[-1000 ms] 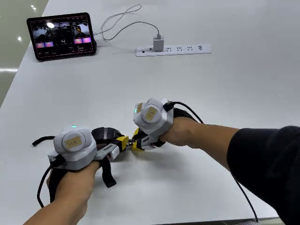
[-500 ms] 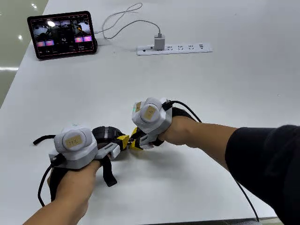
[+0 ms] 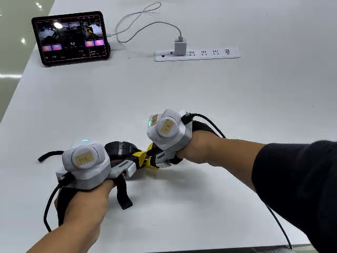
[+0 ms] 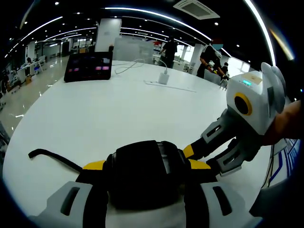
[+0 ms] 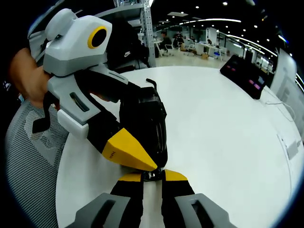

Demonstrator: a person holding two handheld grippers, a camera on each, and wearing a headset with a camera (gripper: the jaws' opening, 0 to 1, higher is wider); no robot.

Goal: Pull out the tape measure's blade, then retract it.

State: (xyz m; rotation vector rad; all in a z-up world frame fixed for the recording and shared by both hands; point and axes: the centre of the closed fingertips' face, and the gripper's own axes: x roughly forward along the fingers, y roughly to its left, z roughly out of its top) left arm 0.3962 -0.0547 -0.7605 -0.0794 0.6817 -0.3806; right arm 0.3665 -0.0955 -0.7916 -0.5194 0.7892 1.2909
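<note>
The black tape measure lies on the white table near the front edge. My left gripper is shut on its body, which bulges between the yellow-tipped jaws in the left gripper view. My right gripper comes in from the right, tip to tip with the left one. In the right gripper view, the right gripper is shut on the blade's end hook at the mouth of the case. No length of blade shows between case and jaws.
A tablet stands at the table's far left, with a power strip, a charger and a white cable behind the work. A thin black strap trails left of the tape measure. The table's left edge drops to the floor.
</note>
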